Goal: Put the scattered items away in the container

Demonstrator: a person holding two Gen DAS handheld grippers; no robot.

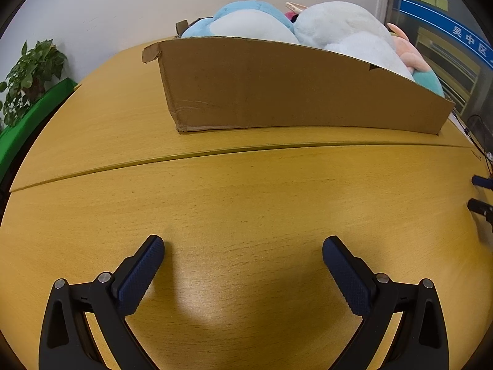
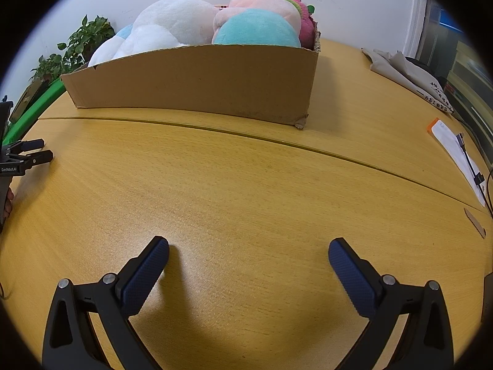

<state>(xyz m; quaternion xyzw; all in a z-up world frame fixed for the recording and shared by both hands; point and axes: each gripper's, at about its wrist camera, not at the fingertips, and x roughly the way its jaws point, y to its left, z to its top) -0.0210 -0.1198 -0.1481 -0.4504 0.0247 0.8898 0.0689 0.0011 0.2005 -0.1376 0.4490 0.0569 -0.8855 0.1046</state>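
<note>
A low cardboard box (image 1: 277,92) stands on the wooden table (image 1: 246,203), also in the right wrist view (image 2: 200,83). It holds plush toys: a blue one (image 1: 246,21), a white one (image 1: 342,27) (image 2: 172,21), a pink one (image 2: 265,3) and a teal one (image 2: 255,29). My left gripper (image 1: 243,246) is open and empty, low over bare table in front of the box. My right gripper (image 2: 249,249) is open and empty, also in front of the box. The left gripper shows at the far left of the right wrist view (image 2: 34,151).
A potted plant (image 1: 30,74) and a green panel (image 1: 27,123) stand left of the table. A grey cloth bag (image 2: 406,74), a white paper with a cable (image 2: 456,151) and a small card (image 2: 474,222) lie at the right. A seam (image 2: 277,141) crosses the table.
</note>
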